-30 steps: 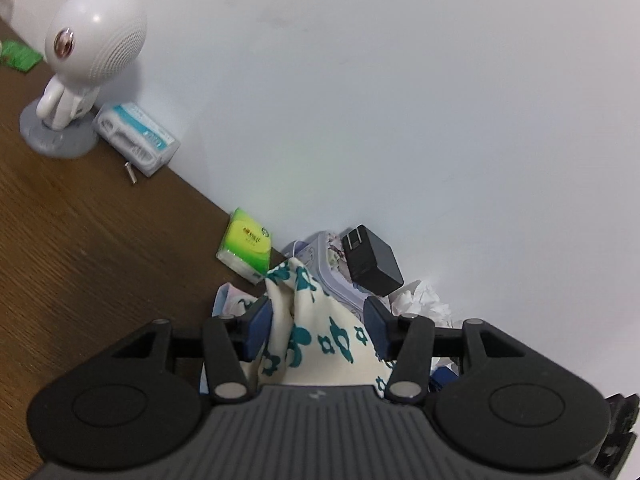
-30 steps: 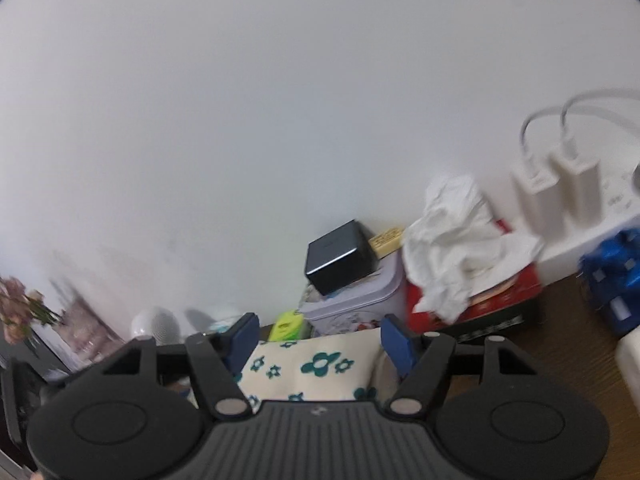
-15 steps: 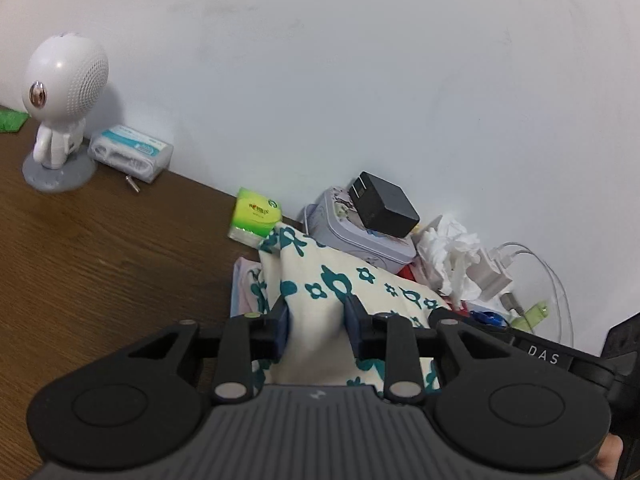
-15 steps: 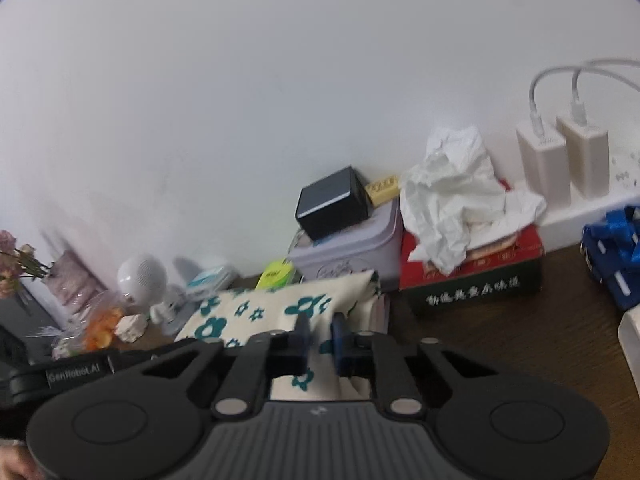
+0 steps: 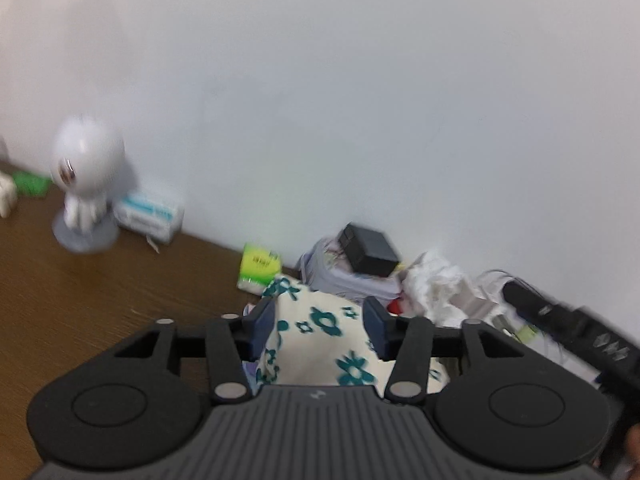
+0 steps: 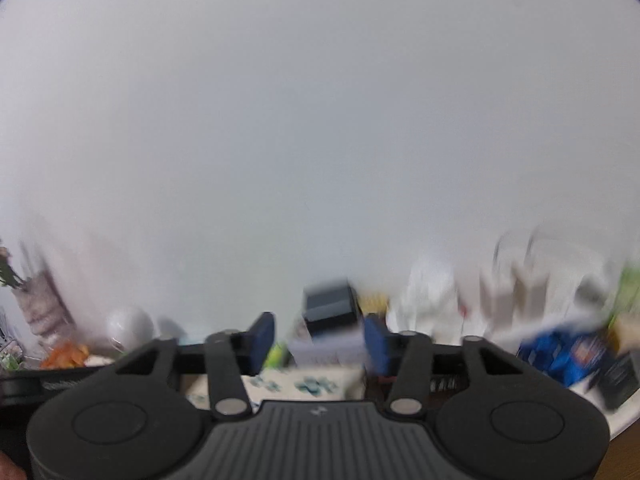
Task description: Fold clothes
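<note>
Two open claws, left (image 5: 320,326) and right (image 6: 318,344); labels blurred, unreadable.

Cream cloth with teal flower print (image 5: 320,340), folded, lying on wooden table near wall clutter

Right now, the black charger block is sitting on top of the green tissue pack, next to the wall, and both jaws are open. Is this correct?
Not quite. In the left wrist view the black charger block sits on top of the pale tin box, not on the green tissue pack, which lies beside the tin to its left. The rest holds: these things are next to the wall, and both pairs of jaws stand open.
</note>
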{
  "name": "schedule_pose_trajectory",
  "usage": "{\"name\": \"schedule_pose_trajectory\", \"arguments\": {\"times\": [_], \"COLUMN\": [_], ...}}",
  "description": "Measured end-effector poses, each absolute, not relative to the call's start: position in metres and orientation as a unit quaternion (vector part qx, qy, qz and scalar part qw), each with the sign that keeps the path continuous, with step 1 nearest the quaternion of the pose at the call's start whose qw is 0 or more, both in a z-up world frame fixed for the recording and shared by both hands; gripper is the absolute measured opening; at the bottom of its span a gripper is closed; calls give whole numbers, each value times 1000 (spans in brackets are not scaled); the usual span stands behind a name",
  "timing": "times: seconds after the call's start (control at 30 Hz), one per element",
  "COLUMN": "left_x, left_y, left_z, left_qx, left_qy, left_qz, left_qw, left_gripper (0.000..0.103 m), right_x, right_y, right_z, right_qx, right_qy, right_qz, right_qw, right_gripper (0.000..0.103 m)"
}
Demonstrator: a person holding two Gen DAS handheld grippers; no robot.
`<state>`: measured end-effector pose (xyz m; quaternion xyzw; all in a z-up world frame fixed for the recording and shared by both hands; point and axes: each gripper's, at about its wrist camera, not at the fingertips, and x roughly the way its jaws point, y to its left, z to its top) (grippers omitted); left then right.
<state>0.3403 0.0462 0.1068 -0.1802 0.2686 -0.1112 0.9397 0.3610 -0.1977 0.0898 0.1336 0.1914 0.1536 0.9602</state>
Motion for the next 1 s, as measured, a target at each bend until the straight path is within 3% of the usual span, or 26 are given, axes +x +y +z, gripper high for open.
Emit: {"name": "schedule_pose_trajectory", "arguments": {"times": [0.1,0.23,0.37,0.4,0.43,0.5,0.53,0.57,0.6,0.63,0.73,0.87,1.0], "left_x": [291,210,120,97,77,58,55,56,58,59,40,-2,-50], "left_y": [59,110,200,221,240,277,296,317,339,360,378,322,265], "left_z": [118,116,103,101,97,86,80,73,66,58,60,128,191], "left_qx": [-167,-98,-93,-89,-80,-56,-55,-71,-109,-166,-316,-340,-349], "left_qy": [256,260,232,214,196,187,198,218,240,267,256,172,107], "left_qz": [-100,-37,155,212,269,373,401,405,381,344,233,61,-70], "left_qw": [947,960,956,949,940,907,893,885,886,885,883,923,928], "left_gripper": [67,70,71,77,90,98,96,93,58,4,2,2,2], "right_x": [322,273,234,225,216,197,187,177,167,156,121,65,8], "right_y": [-193,-157,-109,-96,-85,-66,-60,-53,-47,-43,-38,-38,-34], "right_z": [114,119,108,104,98,86,81,76,71,66,55,41,40], "right_qx": [121,89,50,40,31,22,20,19,18,14,-2,-49,-57], "right_qy": [156,162,189,197,204,218,228,237,247,254,268,246,175], "right_qz": [167,214,265,272,277,289,293,297,302,304,306,332,353], "right_qw": [966,959,944,941,938,932,928,925,921,918,913,909,917], "right_gripper": [65,67,69,69,69,69,69,69,69,69,69,69,83]}}
